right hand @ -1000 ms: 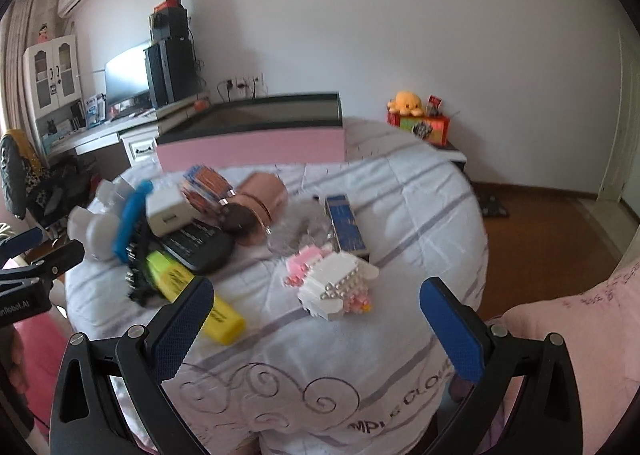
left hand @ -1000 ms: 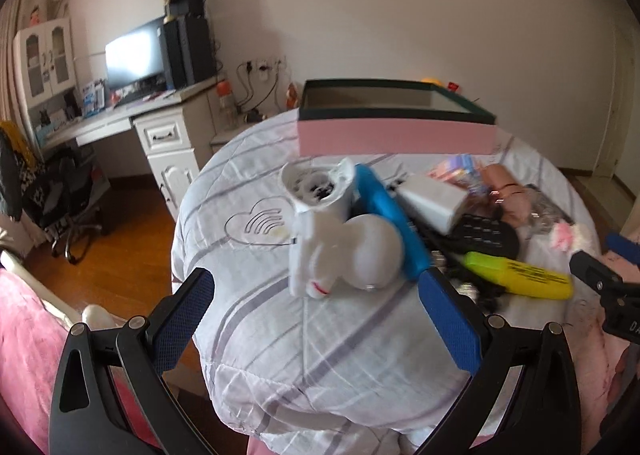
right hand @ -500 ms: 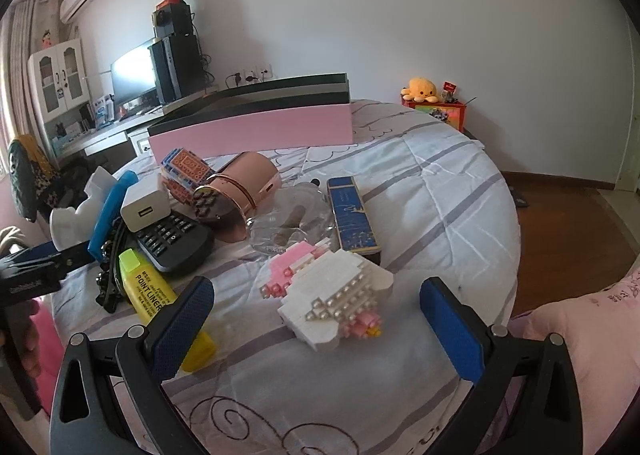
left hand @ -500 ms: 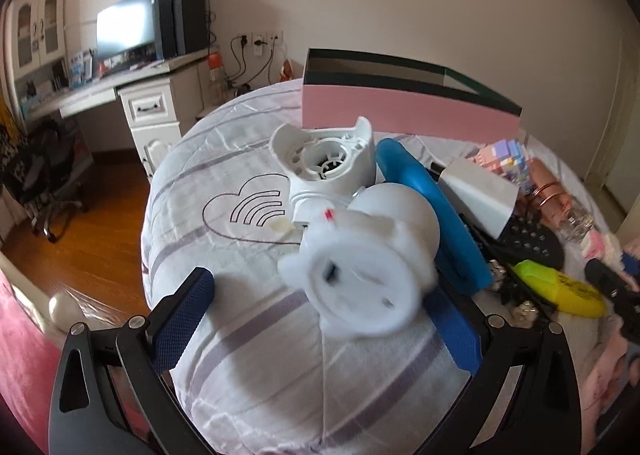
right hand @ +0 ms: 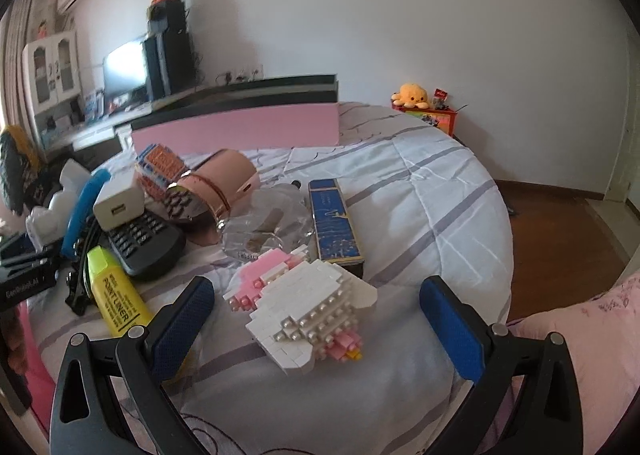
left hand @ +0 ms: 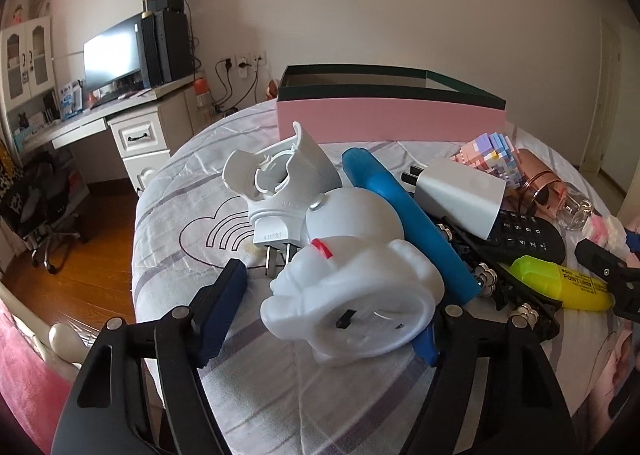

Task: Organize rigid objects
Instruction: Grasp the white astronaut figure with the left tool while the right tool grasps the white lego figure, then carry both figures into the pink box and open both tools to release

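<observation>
My left gripper (left hand: pixel 326 313) is closing around the white figurine lamp (left hand: pixel 352 295) lying near me on the bedspread (left hand: pixel 172 215); its left pad hasn't touched it. My right gripper (right hand: pixel 318 319) gapes around the white block model (right hand: pixel 312 315).

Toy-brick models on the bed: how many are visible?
2. A white-and-pink model lies between the right gripper's fingers; a multicoloured one sits by the pink box. The pile may hide more.

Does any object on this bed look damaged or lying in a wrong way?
Yes. The white plug-in shell behind the white figure has a jagged, open wall, as if broken. The figure itself lies tipped over, its base facing the camera.
</observation>
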Motion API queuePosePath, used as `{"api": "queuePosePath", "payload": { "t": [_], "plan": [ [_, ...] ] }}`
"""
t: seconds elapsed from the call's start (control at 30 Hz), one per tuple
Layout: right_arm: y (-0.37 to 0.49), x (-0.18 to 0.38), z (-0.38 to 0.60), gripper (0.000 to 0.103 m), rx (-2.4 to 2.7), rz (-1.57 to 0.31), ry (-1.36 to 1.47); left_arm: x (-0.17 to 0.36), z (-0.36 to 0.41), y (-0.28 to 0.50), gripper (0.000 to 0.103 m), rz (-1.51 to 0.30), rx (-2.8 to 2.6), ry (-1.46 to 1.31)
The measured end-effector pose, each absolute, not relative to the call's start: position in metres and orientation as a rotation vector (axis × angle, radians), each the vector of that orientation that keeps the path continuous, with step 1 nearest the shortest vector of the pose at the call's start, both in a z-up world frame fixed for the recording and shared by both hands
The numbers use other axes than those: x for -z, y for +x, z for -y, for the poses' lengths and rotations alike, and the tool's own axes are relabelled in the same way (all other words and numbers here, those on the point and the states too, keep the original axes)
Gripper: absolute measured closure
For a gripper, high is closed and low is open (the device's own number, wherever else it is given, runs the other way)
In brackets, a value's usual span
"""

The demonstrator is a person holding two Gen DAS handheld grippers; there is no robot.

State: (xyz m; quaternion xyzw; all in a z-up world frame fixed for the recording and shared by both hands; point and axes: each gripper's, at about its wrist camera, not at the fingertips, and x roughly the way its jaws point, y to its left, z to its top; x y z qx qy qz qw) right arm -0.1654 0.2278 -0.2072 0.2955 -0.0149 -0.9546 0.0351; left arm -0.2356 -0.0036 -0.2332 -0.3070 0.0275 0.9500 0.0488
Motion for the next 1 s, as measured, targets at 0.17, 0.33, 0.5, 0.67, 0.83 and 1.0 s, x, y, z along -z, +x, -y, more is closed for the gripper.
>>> {"api": "queuePosePath", "payload": {
  "t": [0.17, 0.33, 0.5, 0.67, 0.83, 1.0],
  "plan": [
    [-0.163, 0.207, -0.231, 0.0, 2.9, 0.033, 0.878, 0.233, 0.006, -0.238, 0.023, -0.058, -2.893, -0.954],
    [-0.159, 0.204, -0.233, 0.006, 2.895, 0.042, 0.877, 0.234, 0.003, -0.233, 0.029, -0.061, -2.91, -0.924],
    [-0.153, 0.202, -0.231, 0.032, 2.932, 0.0, 0.869, 0.232, 0.005, -0.229, 0.042, -0.025, -2.885, -0.905],
    [-0.153, 0.199, -0.221, 0.043, 2.929, -0.076, 0.876, 0.229, 0.002, -0.226, 0.053, -0.033, -2.853, -0.901],
    [-0.148, 0.188, -0.218, 0.043, 2.917, -0.053, 0.833, 0.223, 0.008, -0.224, 0.053, 0.038, -2.804, -0.892],
    [-0.152, 0.175, -0.215, 0.043, 2.913, -0.042, 0.804, 0.216, 0.01, -0.221, 0.054, 0.071, -2.787, -0.882]
  ]
}}
